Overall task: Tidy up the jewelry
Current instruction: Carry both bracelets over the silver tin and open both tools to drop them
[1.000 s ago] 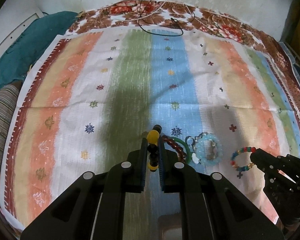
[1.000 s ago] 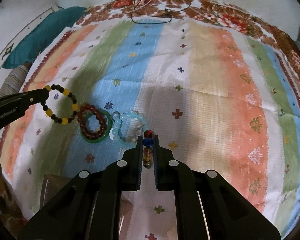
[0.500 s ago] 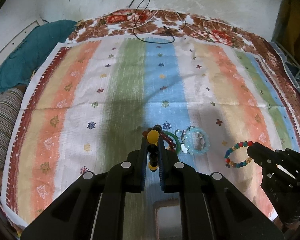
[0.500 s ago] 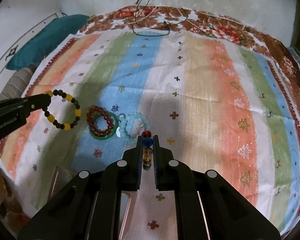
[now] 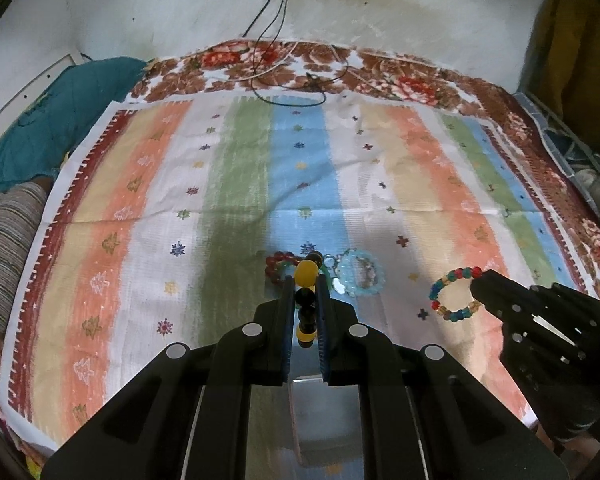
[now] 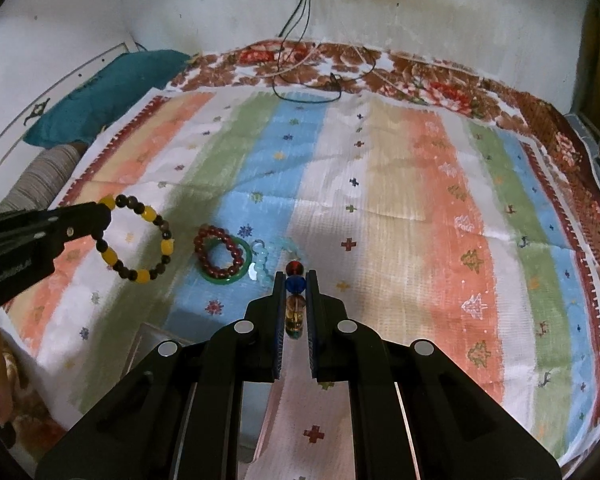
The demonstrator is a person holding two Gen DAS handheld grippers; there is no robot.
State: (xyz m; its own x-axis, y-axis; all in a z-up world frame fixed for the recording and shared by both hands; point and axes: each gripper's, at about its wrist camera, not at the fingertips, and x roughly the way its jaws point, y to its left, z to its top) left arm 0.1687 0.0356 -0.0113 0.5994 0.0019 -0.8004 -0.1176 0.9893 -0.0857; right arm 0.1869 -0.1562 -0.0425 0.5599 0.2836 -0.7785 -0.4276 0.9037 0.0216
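While I look down my left gripper [image 5: 305, 300], its fingers are pinched on the yellow and black bracelet [image 5: 306, 280], hanging above the striped cloth [image 5: 236, 184]; a red bracelet [image 5: 278, 266], a green bangle and a pale blue bracelet [image 5: 358, 278] lie below. In the right view, my right gripper [image 6: 295, 300] clamps the multicoloured bracelet [image 6: 294, 284]. I judge these strings light, floppy and slippery, best nipped across a bead.
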